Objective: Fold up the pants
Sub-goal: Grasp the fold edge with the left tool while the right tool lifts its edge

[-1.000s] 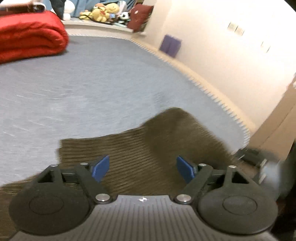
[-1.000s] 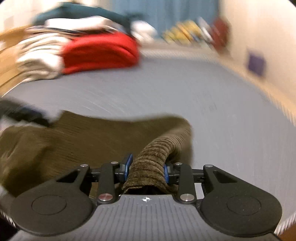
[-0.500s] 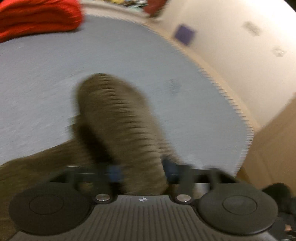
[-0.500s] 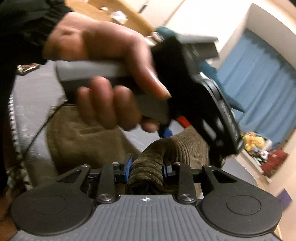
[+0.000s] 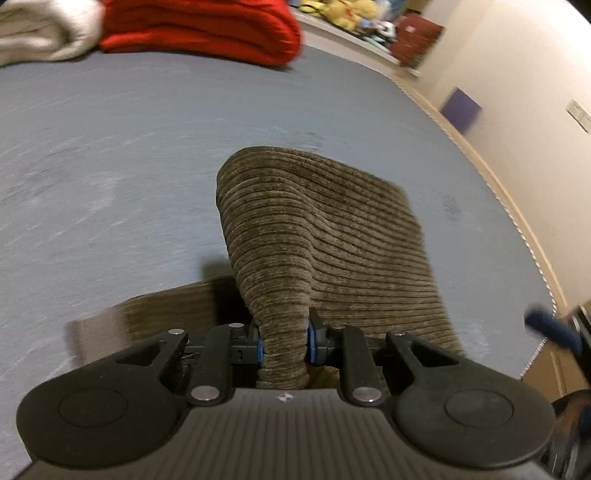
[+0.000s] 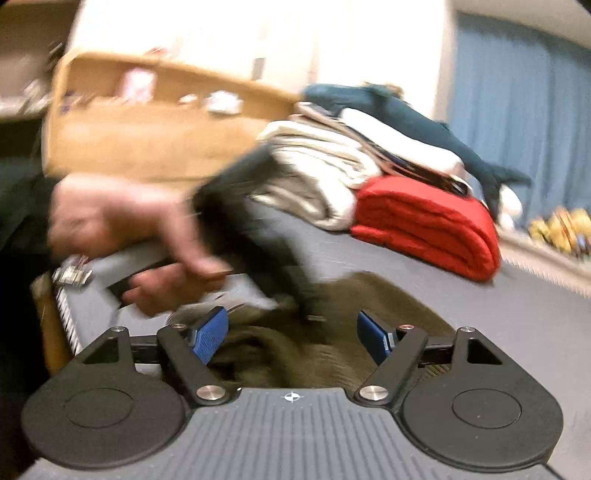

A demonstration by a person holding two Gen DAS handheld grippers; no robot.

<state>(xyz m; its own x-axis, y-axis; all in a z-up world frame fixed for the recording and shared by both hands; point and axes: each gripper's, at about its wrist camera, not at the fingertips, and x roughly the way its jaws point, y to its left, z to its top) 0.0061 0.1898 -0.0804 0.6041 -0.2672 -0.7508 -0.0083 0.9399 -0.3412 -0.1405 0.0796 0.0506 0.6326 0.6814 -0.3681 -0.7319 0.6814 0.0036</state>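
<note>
The pants [image 5: 325,236] are brown ribbed corduroy on the grey bed cover [image 5: 110,166]. My left gripper [image 5: 284,341] is shut on a bunched fold of the pants and holds it up, the cloth draping away to the right. In the right wrist view the pants [image 6: 295,354] lie just below my right gripper [image 6: 293,336], which is open with blue pads [image 6: 208,334] apart and nothing between them. The person's hand holding the left gripper [image 6: 147,236] is blurred at the left of that view.
A folded red blanket [image 5: 207,29] and a pile of light clothes [image 6: 325,173] lie at the far side of the bed. A wooden headboard shelf [image 6: 147,125] stands behind. The bed's right edge [image 5: 517,221] runs along a cream wall. Stuffed toys [image 5: 343,11] sit far back.
My left gripper closed on a fold of the pants and lifted it. My right gripper let go of its fold and opened, now above the pants.
</note>
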